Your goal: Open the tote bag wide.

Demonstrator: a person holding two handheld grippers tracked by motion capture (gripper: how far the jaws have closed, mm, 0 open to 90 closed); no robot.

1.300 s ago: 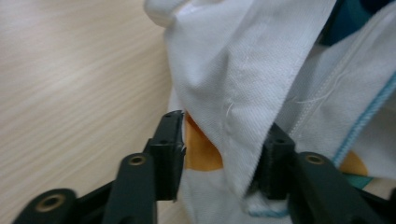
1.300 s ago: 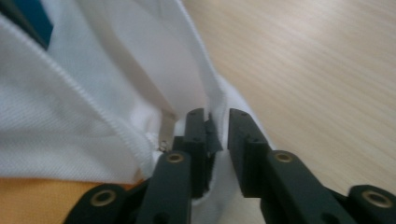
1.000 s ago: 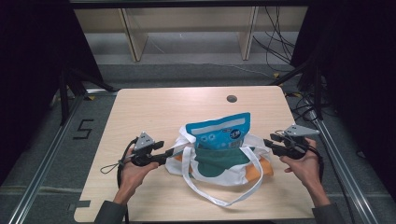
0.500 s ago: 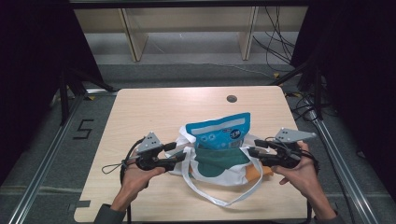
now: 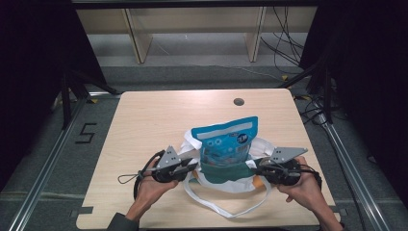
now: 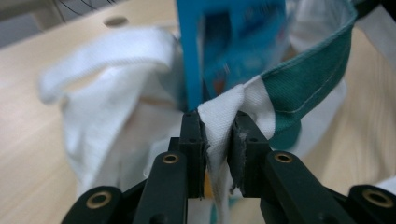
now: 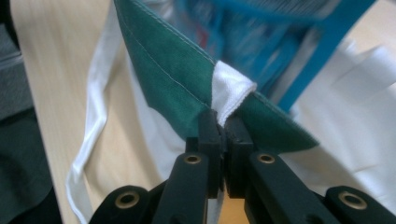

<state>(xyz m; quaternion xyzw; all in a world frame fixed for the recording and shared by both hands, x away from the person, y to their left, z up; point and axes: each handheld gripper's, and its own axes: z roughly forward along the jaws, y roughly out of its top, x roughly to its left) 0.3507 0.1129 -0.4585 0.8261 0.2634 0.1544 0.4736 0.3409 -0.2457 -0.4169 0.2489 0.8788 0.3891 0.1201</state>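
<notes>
Lower centre of the high view: left gripper (image 5: 192, 166) and right gripper (image 5: 254, 166) have just closed, each clamped on one side of the tote bag (image 5: 226, 173) rim between them. Blue snack pouch (image 5: 226, 139) stands inside, behind.

We take this for a lab set up for recording rather than a home or shop. Our table (image 5: 144, 125) is a bare pale wooden top with a round cable hole (image 5: 238, 101) at about one o'clock, standing inside a metal frame (image 5: 48, 159) on grey carpet, where a "5" (image 5: 85, 133) is marked in black tape at nine o'clock. At twelve o'clock we see plain wooden shelving (image 5: 192, 29), at two o'clock loose cables (image 5: 284, 43) trail across the floor, and dark curtains (image 5: 29, 57) close off both sides.
</notes>
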